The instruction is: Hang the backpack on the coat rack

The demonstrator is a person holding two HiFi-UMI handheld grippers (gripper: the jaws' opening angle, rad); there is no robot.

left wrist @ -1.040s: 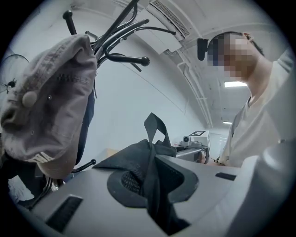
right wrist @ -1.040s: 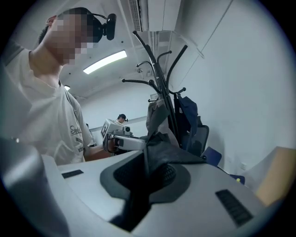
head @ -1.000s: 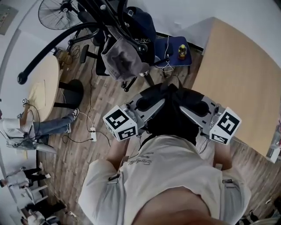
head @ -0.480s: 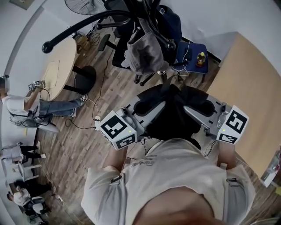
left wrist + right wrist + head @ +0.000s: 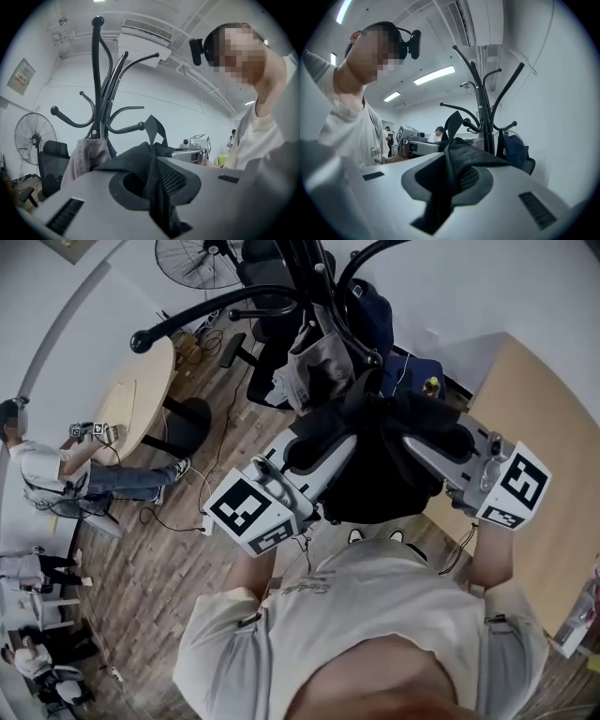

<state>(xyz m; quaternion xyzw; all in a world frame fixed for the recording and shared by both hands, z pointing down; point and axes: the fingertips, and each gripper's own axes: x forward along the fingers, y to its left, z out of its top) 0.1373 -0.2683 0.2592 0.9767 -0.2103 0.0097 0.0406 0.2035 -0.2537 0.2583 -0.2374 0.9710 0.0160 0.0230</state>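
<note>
The black backpack (image 5: 384, 479) hangs between both grippers in front of my chest, just below the black coat rack (image 5: 319, 287). My left gripper (image 5: 323, 446) is shut on its left strap, and black webbing fills the jaw slot (image 5: 152, 180). My right gripper (image 5: 427, 448) pinches the other strap (image 5: 447, 180); its jaws are opening slightly with the fabric still pressed between them. The backpack's top loop (image 5: 154, 125) stands upright close to a curved hook (image 5: 133, 127) of the rack (image 5: 97, 75). The rack's arms (image 5: 485, 108) rise just past the bag (image 5: 468, 154).
A grey garment (image 5: 319, 367) and a dark blue bag (image 5: 370, 310) hang on the rack. A floor fan (image 5: 197, 259), an office chair (image 5: 272, 362), a round table (image 5: 131, 409) and people (image 5: 42, 474) are at left. A wooden table (image 5: 553, 418) is at right.
Both grippers have risen with the backpack and moved closer to the coat rack, whose hooks now lie right over the bag. The grips on the straps look unchanged.
</note>
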